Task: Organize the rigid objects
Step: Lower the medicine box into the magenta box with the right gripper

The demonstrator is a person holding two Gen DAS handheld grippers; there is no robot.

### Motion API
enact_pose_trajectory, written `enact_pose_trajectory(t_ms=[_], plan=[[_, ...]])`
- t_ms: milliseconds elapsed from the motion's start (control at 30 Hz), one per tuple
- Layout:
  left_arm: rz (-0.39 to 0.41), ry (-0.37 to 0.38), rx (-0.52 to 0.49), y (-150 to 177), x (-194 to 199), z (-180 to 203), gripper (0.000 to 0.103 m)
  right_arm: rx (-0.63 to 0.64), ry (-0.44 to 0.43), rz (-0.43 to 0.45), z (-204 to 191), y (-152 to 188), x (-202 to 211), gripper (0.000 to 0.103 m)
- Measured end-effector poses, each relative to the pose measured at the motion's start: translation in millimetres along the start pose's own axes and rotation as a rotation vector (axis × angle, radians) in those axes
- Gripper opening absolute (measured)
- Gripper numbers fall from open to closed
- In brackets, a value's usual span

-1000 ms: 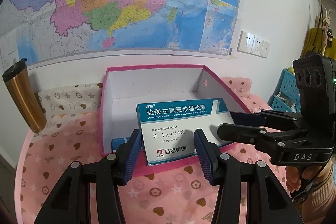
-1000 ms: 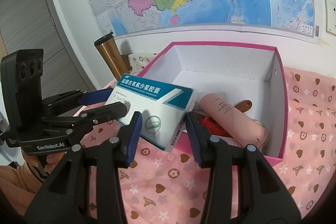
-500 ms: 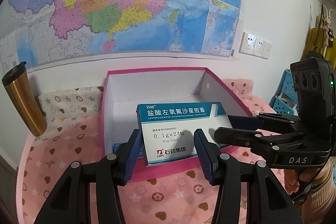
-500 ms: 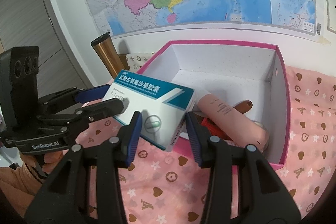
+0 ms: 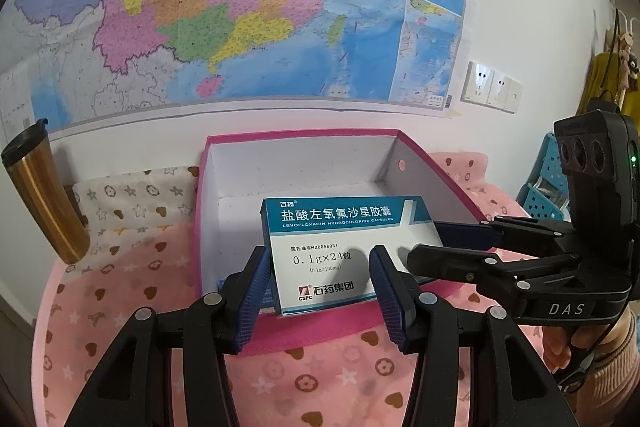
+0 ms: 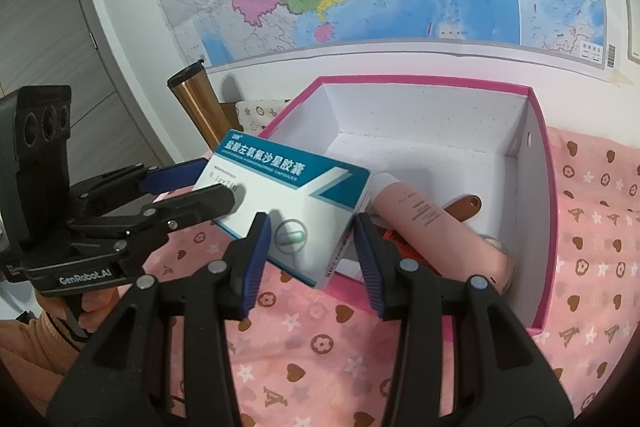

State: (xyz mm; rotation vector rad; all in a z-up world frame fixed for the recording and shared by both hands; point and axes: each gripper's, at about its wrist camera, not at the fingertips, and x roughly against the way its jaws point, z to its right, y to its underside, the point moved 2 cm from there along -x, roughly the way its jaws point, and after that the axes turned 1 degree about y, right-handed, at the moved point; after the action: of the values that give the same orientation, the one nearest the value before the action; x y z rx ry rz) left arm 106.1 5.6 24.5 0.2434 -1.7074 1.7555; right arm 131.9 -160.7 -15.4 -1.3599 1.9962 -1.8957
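Medicine box (image 5: 340, 251), white with a teal band and printed lettering, held off the surface by both grippers at once and tilted, printed face towards the left wrist camera. Left gripper (image 5: 320, 259) partly closed, blue ribbed pads (image 5: 256, 283) pressed against the two side edges at the carton's near end. Right gripper (image 6: 312, 227) likewise partly closed and clamped on the other end; seen from the left wrist, one finger in front of the carton and one behind it. Position of the carton: above the near left corner of the pink storage box (image 5: 304, 137), lower edge roughly level with the pink rim, not resting on the floor of the box. Interior of the storage box white; along its right-hand side, seen from the right wrist, a pink tube (image 6: 432, 223) lying flat, with a brown handle (image 6: 466, 207) and a red item (image 6: 394, 241) partly hidden beneath it. Pink cloth (image 5: 320, 379) with hearts and stars beneath the storage box. Gold tumbler (image 5: 44, 195) with black lid standing well to the left, near the wall. Coloured map (image 5: 240, 7) on the wall behind.
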Motion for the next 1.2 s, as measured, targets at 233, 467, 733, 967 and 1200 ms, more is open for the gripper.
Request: enact_pose_trajectory(t_ms=[233,467,733,967,1200], plan=[[-0.003,-0.002,0.003,0,-3,-2,0.051,-0.001,0.003,0.000,0,-2,-1,0.046],[-0.001,-0.001,0.003,0,-6,-3,0.051,-0.006,0.005,-0.003,2,-3,-3,0.046],[-0.003,-0.003,0.012,-1,-10,-6,0.051,-0.005,0.007,-0.002,3,-5,-5,0.046],[-0.005,-0.005,0.016,-1,-15,-9,0.051,-0.010,0.010,-0.004,5,-7,-9,0.046],[-0.021,-0.006,0.031,0,-25,-16,0.051,-0.014,0.017,-0.011,6,-9,-15,0.046]])
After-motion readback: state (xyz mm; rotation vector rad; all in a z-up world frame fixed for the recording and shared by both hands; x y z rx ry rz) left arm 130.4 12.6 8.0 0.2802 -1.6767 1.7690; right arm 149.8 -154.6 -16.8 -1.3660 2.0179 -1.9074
